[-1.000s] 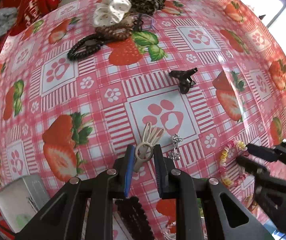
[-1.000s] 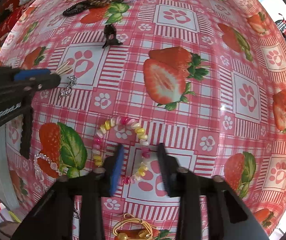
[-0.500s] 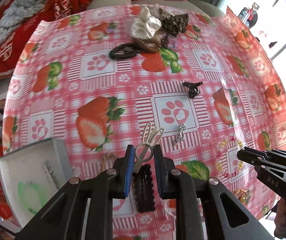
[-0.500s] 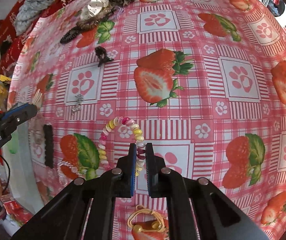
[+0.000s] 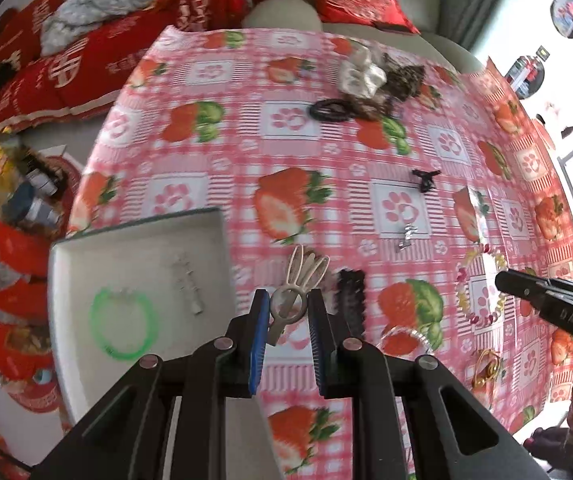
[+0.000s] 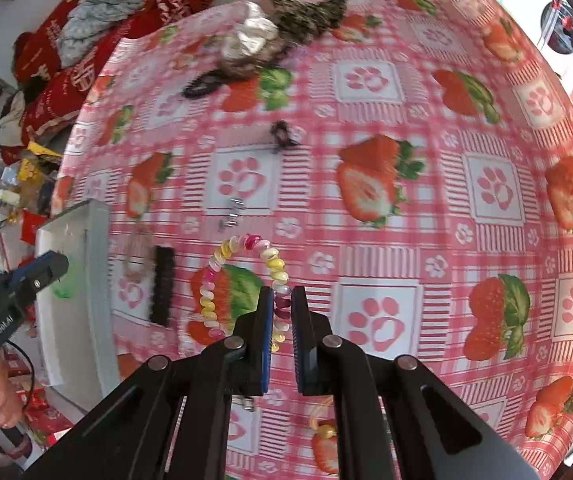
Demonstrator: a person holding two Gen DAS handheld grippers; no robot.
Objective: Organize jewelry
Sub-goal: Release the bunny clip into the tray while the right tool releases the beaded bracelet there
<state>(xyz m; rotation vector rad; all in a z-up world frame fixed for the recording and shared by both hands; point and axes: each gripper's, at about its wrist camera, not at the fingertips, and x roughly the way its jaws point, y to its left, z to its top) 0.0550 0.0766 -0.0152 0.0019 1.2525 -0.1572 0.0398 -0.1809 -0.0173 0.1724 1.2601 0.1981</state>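
**Both tongs holding jewelry above the worktop**

The left tongs (image 5: pixel 286 308) grip a cream hair clip (image 5: pixel 300 280) at lower centre of the left view, just right of the white tray (image 5: pixel 222 240). The right tongs (image 6: pixel 282 312) are closed narrow on the beaded bracelet (image 6: pixel 242 276) at lower centre of the right view, over the strawberry-print worktop (image 6: pixel 406 128).

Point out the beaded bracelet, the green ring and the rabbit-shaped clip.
beaded bracelet (image 6: pixel 242 276): right wrist view, on the top arc of beads.
green ring (image 5: pixel 123 322): left wrist view, inside the white tray, on its band.
rabbit-shaped clip (image 5: pixel 288 306): left wrist view, on the round loop between the left fingers.
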